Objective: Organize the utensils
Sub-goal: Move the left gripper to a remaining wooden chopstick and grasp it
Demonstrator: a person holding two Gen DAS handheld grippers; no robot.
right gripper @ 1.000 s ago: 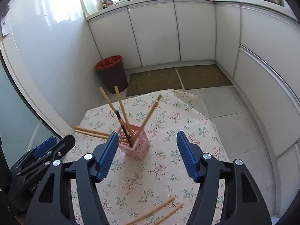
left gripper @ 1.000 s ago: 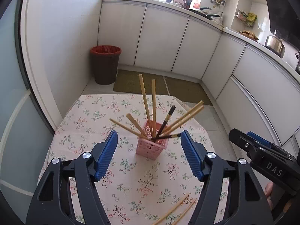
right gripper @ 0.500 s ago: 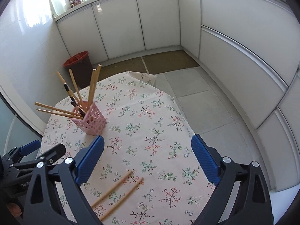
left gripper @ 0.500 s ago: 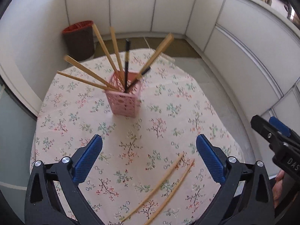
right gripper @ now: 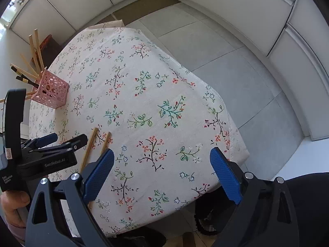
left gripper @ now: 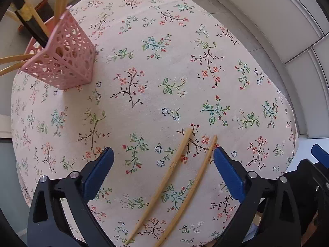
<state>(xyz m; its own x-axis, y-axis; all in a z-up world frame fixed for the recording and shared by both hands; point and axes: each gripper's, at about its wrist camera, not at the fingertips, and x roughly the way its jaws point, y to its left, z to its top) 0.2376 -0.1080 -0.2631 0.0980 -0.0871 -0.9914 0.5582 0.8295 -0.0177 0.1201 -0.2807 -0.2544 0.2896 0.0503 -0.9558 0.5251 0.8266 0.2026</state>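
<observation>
Two loose wooden chopsticks [left gripper: 176, 177] lie side by side on the floral tablecloth [left gripper: 164, 72], between the blue pads of my open left gripper [left gripper: 163, 170], which hovers low over them. They also show in the right wrist view [right gripper: 96, 144], beside the left gripper [right gripper: 61, 142]. A pink lattice holder [left gripper: 63, 61] with several chopsticks stands at the far left; it also shows in the right wrist view [right gripper: 51, 92]. My right gripper [right gripper: 161, 175] is open and empty above the table's near right part.
The table edge [right gripper: 230, 123] drops to a grey tiled floor [right gripper: 236, 61] on the right. White cabinets [right gripper: 277, 10] line the room. A red bin [right gripper: 48, 43] stands behind the holder.
Both grippers have dropped closer to the table and tilted downward. The left one now straddles the two loose chopsticks; the holder has slid to the upper left of both views.
</observation>
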